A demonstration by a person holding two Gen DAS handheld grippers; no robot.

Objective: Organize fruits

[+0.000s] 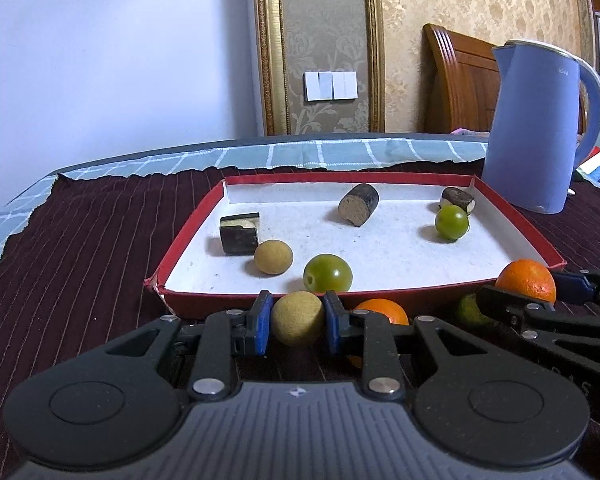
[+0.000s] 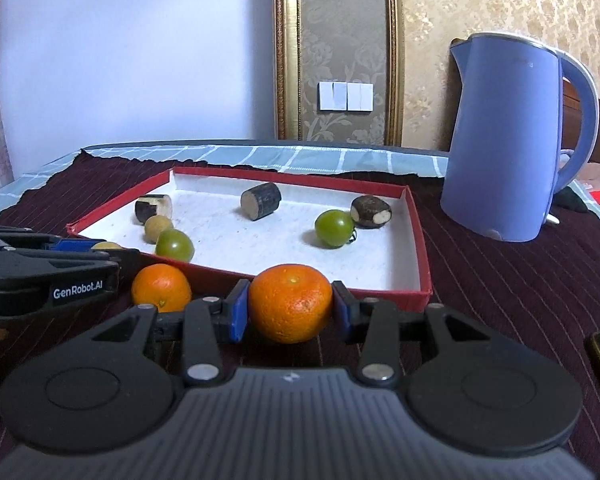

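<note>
- Left gripper (image 1: 296,322): jaws closed on one tan round fruit (image 1: 297,323), blue pads pressing its two sides. It is held just outside the near wall of the red tray (image 1: 380,302), by my judgement staged for lifting over that wall.
- Right gripper (image 2: 290,309): jaws closed on one orange (image 2: 290,307), held just outside the tray's near wall toward its right corner, apparently for the same transfer.
- Red tray, white-lined, one: rests on the dark striped cloth (image 1: 80,240) and serves as the collection point, so the fruits gather inside it.
- Tan round fruits, two seen: one gripped, one (image 1: 273,256) inside the tray near its near-left part.
- Green round fruits in the tray, two: one (image 1: 327,273) against the near wall, one (image 1: 451,222) toward the far-right corner.
- Dark cut pieces with pale faces in the tray, three: one (image 1: 239,234) at the left side, one (image 1: 359,204) at mid-far, one (image 1: 457,198) in the far-right corner.
- Oranges, two: one gripped, one loose (image 2: 161,287) on the cloth just outside the near wall, between the two grippers.
- Green fruit outside the tray, one (image 1: 469,310): partly hidden behind the right gripper's finger, on the cloth beside the near wall.
- Blue kettle (image 2: 508,136), one: stands on the cloth beyond the tray's right side, apart from the sorting.
</note>
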